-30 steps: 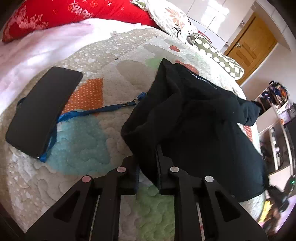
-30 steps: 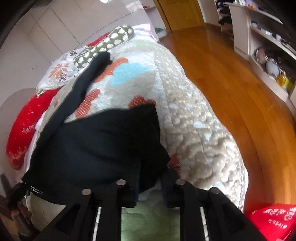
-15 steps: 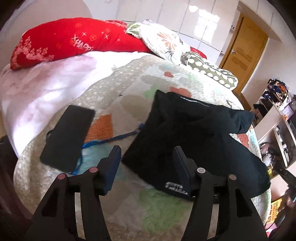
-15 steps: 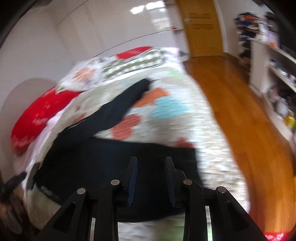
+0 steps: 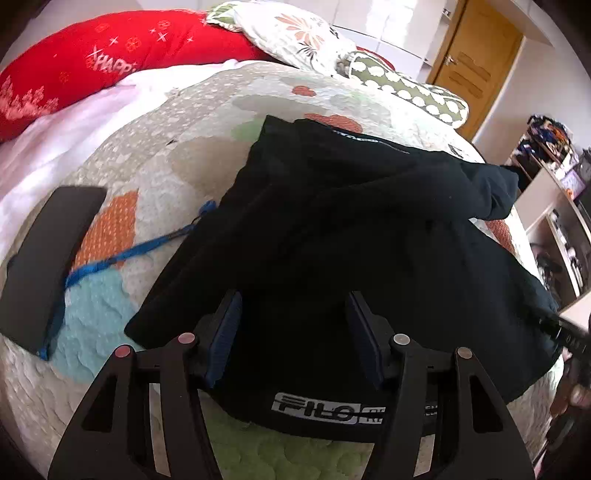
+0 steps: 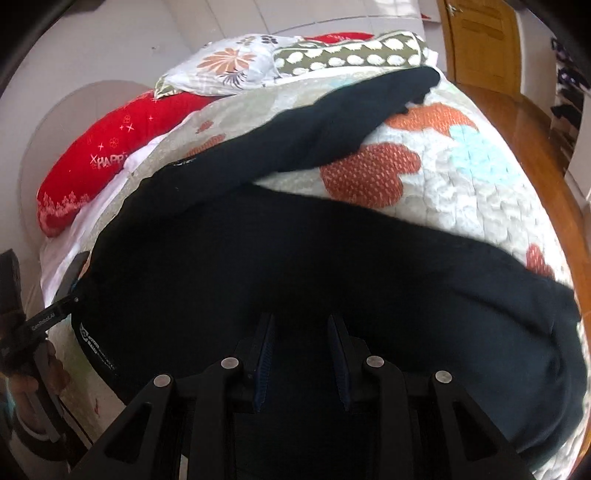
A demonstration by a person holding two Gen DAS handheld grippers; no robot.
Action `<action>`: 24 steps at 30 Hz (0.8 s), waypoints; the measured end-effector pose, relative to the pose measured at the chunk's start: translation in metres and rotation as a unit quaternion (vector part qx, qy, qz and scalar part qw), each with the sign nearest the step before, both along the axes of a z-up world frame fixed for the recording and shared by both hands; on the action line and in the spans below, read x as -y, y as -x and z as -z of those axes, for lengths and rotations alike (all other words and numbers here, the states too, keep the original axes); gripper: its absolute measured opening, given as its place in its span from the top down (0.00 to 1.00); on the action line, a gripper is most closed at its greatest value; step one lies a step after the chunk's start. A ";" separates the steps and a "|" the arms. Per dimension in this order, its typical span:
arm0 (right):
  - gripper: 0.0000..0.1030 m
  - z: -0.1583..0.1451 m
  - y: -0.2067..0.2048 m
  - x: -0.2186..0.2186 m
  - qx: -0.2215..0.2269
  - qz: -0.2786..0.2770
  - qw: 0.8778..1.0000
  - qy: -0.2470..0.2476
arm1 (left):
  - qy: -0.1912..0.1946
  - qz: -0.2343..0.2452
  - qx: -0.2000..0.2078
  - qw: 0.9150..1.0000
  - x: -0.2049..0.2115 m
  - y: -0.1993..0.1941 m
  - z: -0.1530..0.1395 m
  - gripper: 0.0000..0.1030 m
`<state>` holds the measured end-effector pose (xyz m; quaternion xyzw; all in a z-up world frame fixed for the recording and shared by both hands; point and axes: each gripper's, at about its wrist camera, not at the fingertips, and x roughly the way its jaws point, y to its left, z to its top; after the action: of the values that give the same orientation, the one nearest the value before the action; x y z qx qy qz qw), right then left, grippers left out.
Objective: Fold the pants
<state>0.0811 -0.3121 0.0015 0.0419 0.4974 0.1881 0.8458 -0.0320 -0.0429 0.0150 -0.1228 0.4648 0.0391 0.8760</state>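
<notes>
**Black pants lie spread on a quilted bed, both grippers released above them**

The pants [image 5: 332,236] lie across a patchwork quilt [image 5: 177,147] of cream, orange, teal and green patches, waistband nearest the left wrist camera with a silver logo showing. One leg [image 6: 332,122] stretches up the bed toward the pillows. The left gripper [image 5: 291,332] hangs over the waistband with its jaws spread wide and nothing between them. The right gripper [image 6: 299,354] is likewise released, jaws apart over the dark cloth. Beside the pants sits a black phone [image 5: 44,258] with a blue strap [image 5: 140,251] trailing to the fabric edge. A red pillow [image 5: 110,59], a floral pillow [image 5: 295,33] and a spotted green one [image 5: 406,85] line the head of the bed. Beyond are a wooden door [image 5: 476,62], wood floor [image 6: 546,155] and shelves [image 5: 561,229]
</notes>
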 end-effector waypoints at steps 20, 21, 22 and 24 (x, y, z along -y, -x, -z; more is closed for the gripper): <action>0.57 -0.027 -0.225 -0.104 0.049 -0.212 0.971 0.100 | 0.056 0.074 -0.037 0.995 -0.054 -0.184 -0.006 0.44; 0.57 -0.021 -0.228 -0.108 0.050 -0.220 0.968 0.111 | 0.053 0.078 -0.042 0.995 -0.056 -0.193 -0.003 0.44; 0.57 -0.016 -0.234 -0.112 0.049 -0.230 0.964 0.123 | 0.048 0.083 -0.043 0.994 -0.055 -0.196 -0.002 0.44; 0.57 -0.005 -0.245 -0.119 0.041 -0.255 0.954 0.152 | 0.028 0.101 -0.056 0.993 -0.053 -0.211 0.003 0.44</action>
<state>0.3264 -0.1934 0.0063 -0.2234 0.4792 0.3213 0.7856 0.1787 0.0105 0.0119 -0.0978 0.5243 -0.0557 0.8441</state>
